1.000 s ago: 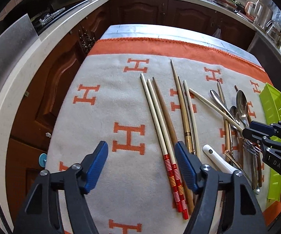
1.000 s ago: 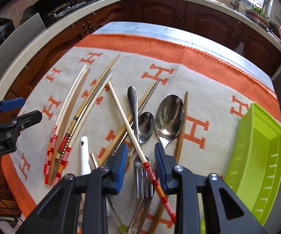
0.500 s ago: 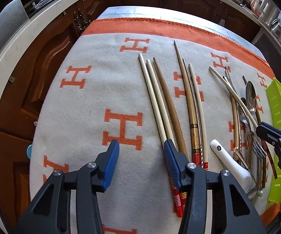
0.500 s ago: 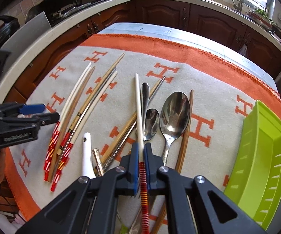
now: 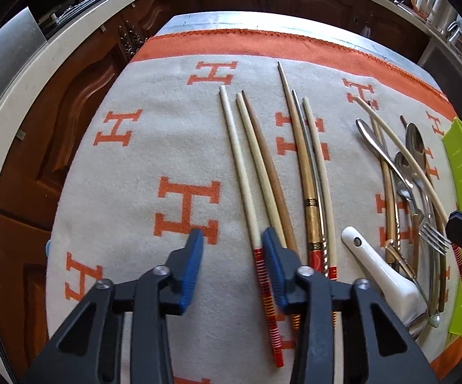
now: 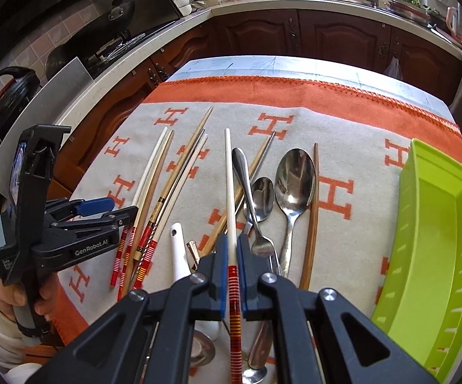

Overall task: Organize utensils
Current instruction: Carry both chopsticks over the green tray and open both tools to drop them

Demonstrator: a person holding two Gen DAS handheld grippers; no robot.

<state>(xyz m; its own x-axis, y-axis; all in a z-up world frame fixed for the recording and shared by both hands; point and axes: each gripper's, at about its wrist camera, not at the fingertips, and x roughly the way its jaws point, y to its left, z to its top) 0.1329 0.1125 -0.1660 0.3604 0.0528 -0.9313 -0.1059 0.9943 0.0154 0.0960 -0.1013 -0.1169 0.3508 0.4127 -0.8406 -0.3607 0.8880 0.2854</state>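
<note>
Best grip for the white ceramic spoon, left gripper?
Take the white ceramic spoon by its free handle end with the hole, top-down, fingers across its width. The bowl end lies among metal cutlery. The left gripper is open; a brass-coloured piece lies close on the spoon's right.

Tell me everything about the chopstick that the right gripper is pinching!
The chopstick is long, thin and cream-white, smooth like plastic or lacquered wood, with red and yellow-orange stripes banding its thick end. The right gripper is shut on it, blue pads pressing both sides just where the stripes begin. It points straight away from the gripper, its slim tip reaching out over the blanket. It passes above the pile of spoons and other chopsticks; whether it touches them cannot be told.
</note>
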